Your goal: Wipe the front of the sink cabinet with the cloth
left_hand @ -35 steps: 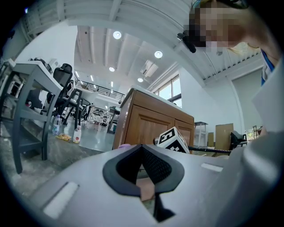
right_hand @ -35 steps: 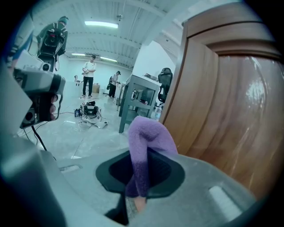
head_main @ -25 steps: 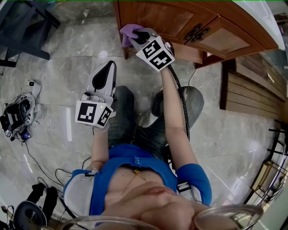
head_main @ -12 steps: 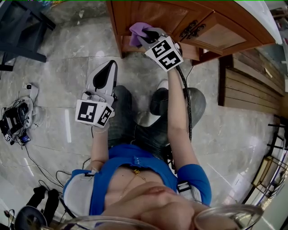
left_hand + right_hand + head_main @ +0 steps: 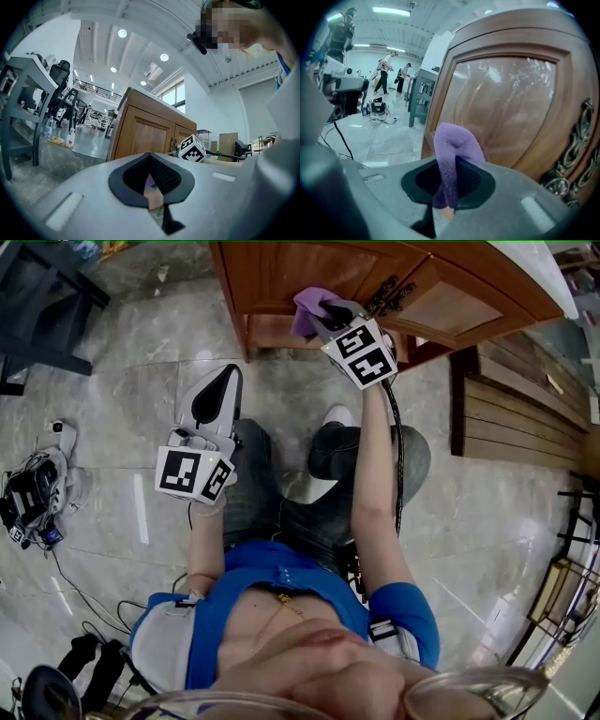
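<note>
The brown wooden sink cabinet point(image 5: 309, 268) fills the top of the head view, its panelled doors facing me. My right gripper point(image 5: 323, 315) is shut on a purple cloth point(image 5: 312, 311) and presses it against the left door panel point(image 5: 506, 108), beside the dark ornate handles point(image 5: 386, 296). In the right gripper view the purple cloth point(image 5: 452, 150) sticks up from between the jaws, close to the glossy panel. My left gripper point(image 5: 214, 397) hovers over the person's left knee, away from the cabinet, jaws shut on nothing. The cabinet point(image 5: 145, 136) shows ahead in the left gripper view.
Grey tiled floor point(image 5: 141, 399) lies in front of the cabinet. A dark table leg point(image 5: 47, 306) stands at the upper left. Cables and a device point(image 5: 33, 493) lie at the left. Wooden slats point(image 5: 516, 418) lean at the right. The person's knees point(image 5: 328, 465) are below the cabinet.
My right gripper has slid the purple cloth rightward along the cabinet door, from near the left corner toward the handles. The left gripper has stayed in place.
</note>
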